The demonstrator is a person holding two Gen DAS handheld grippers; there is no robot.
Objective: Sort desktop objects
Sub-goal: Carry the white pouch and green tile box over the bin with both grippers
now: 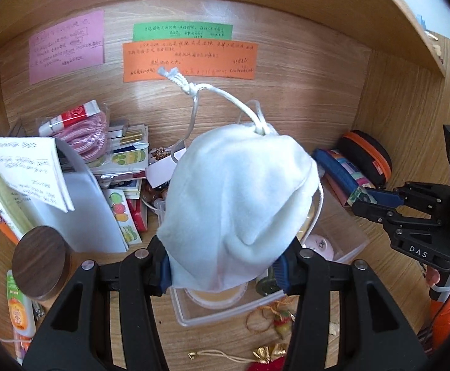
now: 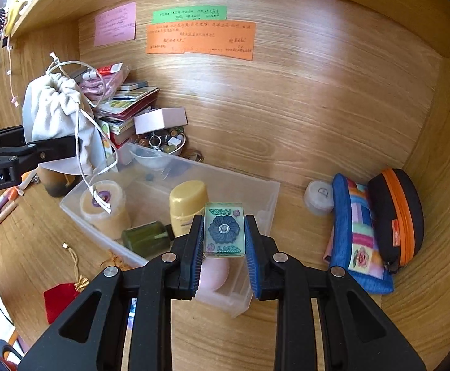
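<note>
White drawstring pouch [image 1: 237, 204] with white cord. Pale green translucent tile [image 2: 224, 229] bearing a dark blue-grey flower with green leaf sprigs above and below. Both grippers black with blue finger pads [image 2: 197, 247]. Storage bin [image 2: 256, 185] clear plastic, containing a cream-yellow jar [image 2: 102, 207] with purple mark on its lid, a mustard-yellow bottle [image 2: 188, 201] and a dark green bottle [image 2: 146, 238]. Pencil pouch [image 2: 356, 232] blue with multicoloured stripes and a pink flower. Zip case [image 2: 395, 216] black with orange zip band. Back panel light wood grain, carrying pink note [image 1: 66, 46], green note [image 1: 182, 31] and orange note [image 1: 189, 61]. Round lid [image 1: 41, 261] dark walnut brown.
</note>
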